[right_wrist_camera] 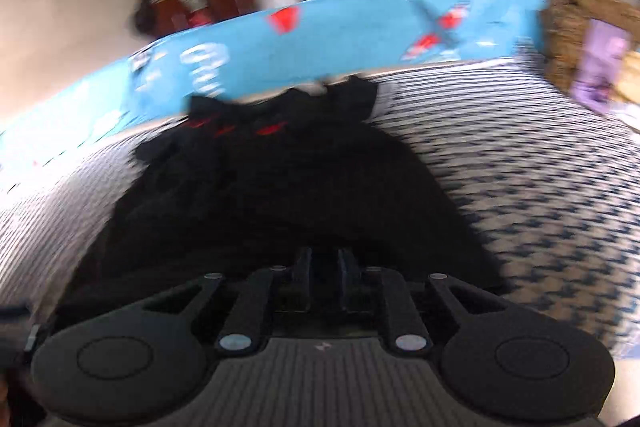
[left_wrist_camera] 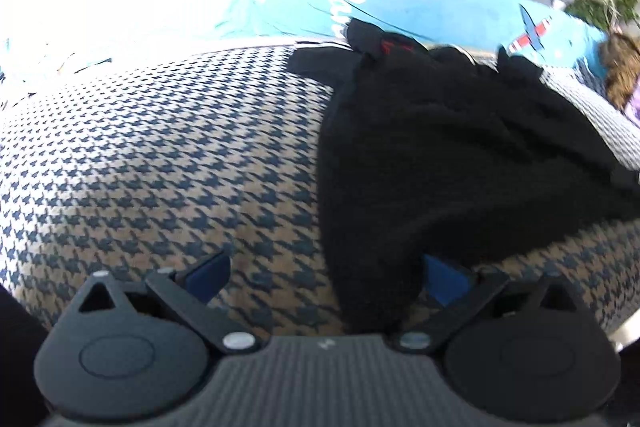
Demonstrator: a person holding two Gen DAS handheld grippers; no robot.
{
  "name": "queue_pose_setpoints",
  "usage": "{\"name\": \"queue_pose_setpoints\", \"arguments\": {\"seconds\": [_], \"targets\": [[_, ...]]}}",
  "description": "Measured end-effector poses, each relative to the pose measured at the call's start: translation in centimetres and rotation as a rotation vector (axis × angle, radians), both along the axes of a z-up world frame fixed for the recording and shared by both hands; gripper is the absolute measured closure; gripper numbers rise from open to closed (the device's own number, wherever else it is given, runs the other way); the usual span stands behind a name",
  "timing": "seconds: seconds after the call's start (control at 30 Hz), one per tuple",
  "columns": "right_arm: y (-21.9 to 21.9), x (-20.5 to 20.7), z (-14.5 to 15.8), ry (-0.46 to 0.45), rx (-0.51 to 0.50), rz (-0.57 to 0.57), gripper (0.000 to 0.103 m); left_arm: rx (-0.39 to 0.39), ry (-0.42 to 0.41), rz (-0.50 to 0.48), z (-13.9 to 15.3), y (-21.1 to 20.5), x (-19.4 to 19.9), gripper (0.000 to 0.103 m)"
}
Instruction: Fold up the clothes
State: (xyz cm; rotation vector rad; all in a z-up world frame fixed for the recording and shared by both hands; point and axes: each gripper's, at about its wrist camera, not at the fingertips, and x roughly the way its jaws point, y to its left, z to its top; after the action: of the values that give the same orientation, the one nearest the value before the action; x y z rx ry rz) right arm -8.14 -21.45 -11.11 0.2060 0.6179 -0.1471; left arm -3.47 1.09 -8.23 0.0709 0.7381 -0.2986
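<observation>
Left claw [left_wrist_camera: 326, 281] was spread wide over the houndstooth tabletop [left_wrist_camera: 160, 155], black garment [left_wrist_camera: 420, 163] draped between its fingers. Right claw [right_wrist_camera: 324, 267] sat nearly pressed together over the garment; can't tell if it pinched any.

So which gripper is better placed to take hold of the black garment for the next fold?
Probably the left gripper: its jaws stand wide open with the black garment's near tip lying between them. The right gripper has jaws nearly together over the cloth, and its view is blurred.
</observation>
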Motion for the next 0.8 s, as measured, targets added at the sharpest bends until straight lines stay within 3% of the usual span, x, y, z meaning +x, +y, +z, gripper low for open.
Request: {"name": "queue_pose_setpoints", "arguments": {"seconds": [0.23,0.37,0.53,0.8], "targets": [[5.3,0.3,-1.3,0.049,0.033,0.274,0.087,-0.065,0.012,0.036,0.5,1.0,1.0,0.000],[7.8,0.8,-2.2,0.088,0.003,0.382,0.087,-0.086,0.006,0.052,0.9,1.3,1.5,0.000],[9.5,1.8,-3.0,0.097,-0.041,0.406,0.087,-0.120,0.010,0.073,1.1,1.9,2.0,0.000],[10.3,3.0,-2.8,0.062,-0.028,0.357,0.087,-0.161,0.023,0.117,1.0,3.0,2.7,0.000]]}}
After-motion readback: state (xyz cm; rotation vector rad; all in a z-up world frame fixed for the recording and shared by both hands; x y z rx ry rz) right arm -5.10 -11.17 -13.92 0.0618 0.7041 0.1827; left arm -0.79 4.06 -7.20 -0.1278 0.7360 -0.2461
